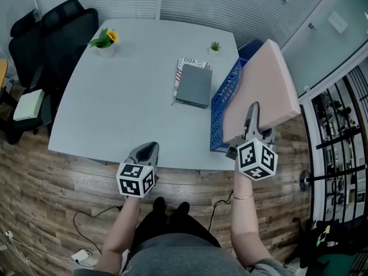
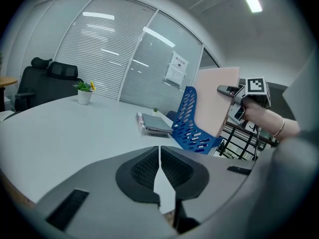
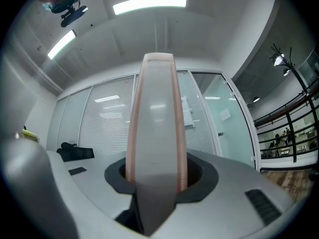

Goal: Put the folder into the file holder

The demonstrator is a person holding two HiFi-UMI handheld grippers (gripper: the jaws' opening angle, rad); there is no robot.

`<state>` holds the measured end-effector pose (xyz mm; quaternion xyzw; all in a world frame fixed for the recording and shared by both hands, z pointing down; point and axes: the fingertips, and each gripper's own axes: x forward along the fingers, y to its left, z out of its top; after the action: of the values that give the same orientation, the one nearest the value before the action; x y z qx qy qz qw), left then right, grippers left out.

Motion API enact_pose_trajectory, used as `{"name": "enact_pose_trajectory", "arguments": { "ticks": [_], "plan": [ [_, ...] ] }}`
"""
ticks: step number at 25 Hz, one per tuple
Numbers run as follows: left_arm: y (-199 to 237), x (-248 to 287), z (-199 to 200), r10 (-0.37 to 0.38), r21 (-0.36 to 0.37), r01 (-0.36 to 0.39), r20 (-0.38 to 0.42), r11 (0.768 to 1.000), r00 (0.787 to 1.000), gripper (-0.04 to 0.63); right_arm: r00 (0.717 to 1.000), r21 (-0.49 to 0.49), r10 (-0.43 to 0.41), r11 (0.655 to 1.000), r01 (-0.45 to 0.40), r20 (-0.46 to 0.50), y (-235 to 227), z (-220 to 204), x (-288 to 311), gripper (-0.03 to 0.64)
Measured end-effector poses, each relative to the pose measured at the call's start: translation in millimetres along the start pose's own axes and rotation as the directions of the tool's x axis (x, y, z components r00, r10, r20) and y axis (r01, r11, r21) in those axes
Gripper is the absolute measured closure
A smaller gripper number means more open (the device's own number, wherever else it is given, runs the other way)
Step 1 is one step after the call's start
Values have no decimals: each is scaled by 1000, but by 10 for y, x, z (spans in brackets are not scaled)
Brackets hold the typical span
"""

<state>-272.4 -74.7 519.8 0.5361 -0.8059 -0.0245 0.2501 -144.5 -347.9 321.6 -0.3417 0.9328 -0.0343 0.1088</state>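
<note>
Pink folder (image 1: pixel 265 85), clamped at its near edge between the jaws of the right gripper (image 1: pixel 252 119), is held tilted over the blue file holder (image 1: pixel 224 99) at the right side of the bench (image 1: pixel 126 102). Whether its lower edge has entered cannot be told. For a clean insertion, that edge would best be squared with the holder's opening and lowered gently, lest the light holder be tipped. The left gripper (image 1: pixel 148 152), closed and empty, is seen off the bench's near edge.
</note>
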Motion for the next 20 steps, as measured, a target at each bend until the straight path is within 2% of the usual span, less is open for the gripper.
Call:
{"name": "enact_pose_trajectory", "arguments": {
  "ticks": [10, 20],
  "plan": [
    [-4, 76, -35, -1, -8, 1, -14, 1000, 1000, 565, 999, -28, -10, 1000, 9, -50, 20, -308, -15, 454],
    [-153, 275, -20, -34, 3, 34, -30, 999, 999, 565, 994, -63, 3, 998, -10, -110, 5, -575, -62, 449]
  ]
}}
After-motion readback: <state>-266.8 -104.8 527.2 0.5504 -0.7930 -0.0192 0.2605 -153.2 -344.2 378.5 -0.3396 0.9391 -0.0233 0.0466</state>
